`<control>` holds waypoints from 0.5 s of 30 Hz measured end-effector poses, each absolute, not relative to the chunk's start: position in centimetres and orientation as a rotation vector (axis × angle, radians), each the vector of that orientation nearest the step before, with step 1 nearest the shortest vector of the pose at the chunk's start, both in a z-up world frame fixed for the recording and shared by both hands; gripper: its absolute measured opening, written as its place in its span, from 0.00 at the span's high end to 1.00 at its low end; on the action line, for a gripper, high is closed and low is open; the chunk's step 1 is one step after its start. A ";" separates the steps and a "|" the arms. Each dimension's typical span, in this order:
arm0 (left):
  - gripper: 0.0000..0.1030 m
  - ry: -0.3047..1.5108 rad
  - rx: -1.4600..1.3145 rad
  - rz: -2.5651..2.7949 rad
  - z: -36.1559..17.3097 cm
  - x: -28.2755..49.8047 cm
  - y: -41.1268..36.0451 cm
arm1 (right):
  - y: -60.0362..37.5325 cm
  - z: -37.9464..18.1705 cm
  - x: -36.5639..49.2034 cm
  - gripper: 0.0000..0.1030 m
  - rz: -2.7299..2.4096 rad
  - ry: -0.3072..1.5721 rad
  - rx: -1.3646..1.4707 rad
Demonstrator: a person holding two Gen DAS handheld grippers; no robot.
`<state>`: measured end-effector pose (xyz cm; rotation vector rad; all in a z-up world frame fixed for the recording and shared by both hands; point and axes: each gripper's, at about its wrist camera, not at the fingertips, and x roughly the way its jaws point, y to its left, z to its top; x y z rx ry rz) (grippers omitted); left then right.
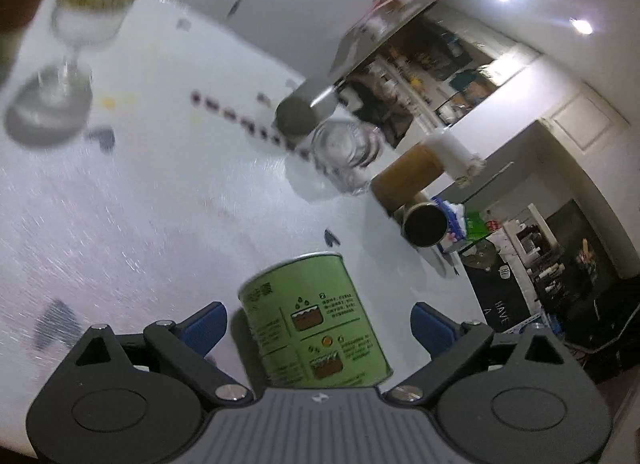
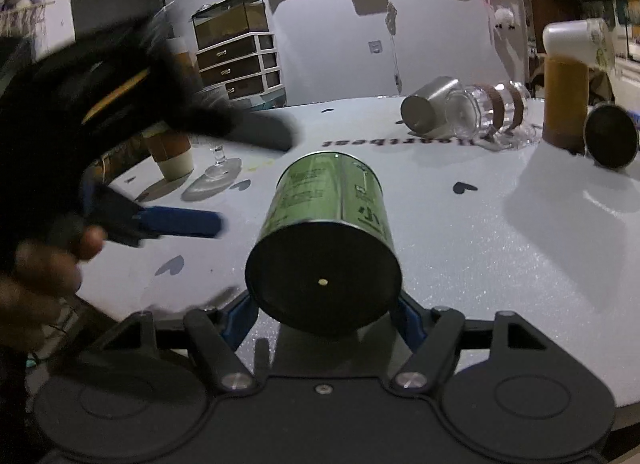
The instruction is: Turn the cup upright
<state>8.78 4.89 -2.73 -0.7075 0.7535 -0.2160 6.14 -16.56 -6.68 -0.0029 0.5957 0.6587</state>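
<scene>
A green printed cup lies on its side on the white table, its dark end facing the right wrist camera. My right gripper is shut on the green cup, a blue finger on each side of that end. In the left wrist view the same cup sits between the blue fingers of my left gripper, which is open wide and not touching it. The left gripper also shows blurred in the right wrist view, to the left of the cup.
A steel cup, a clear glass mug and a dark-mouthed cup lie tipped over at the far right beside a brown cylinder. A stemmed glass and a paper cup stand at the left.
</scene>
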 end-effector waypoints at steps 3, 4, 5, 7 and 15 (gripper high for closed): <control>0.07 0.809 -0.782 -0.195 -4.2 10.2 4.8 | -16.4 -6.8 5.9 0.30 0.655 0.584 -0.024; 0.07 0.822 -0.817 -0.196 -4.7 10.5 4.9 | -16.4 -6.8 5.9 0.31 0.656 0.581 -0.027; 0.08 0.831 -0.849 -0.197 -5.0 10.8 5.1 | -16.5 -6.8 5.8 0.31 0.656 0.578 -0.031; 0.10 0.822 -0.895 -0.205 -5.5 11.2 5.4 | -16.4 -6.9 5.5 0.31 0.656 0.569 -0.048; 0.26 0.800 -0.894 -0.208 -4.9 11.4 6.1 | -16.4 -6.8 5.2 0.32 0.654 0.557 -0.070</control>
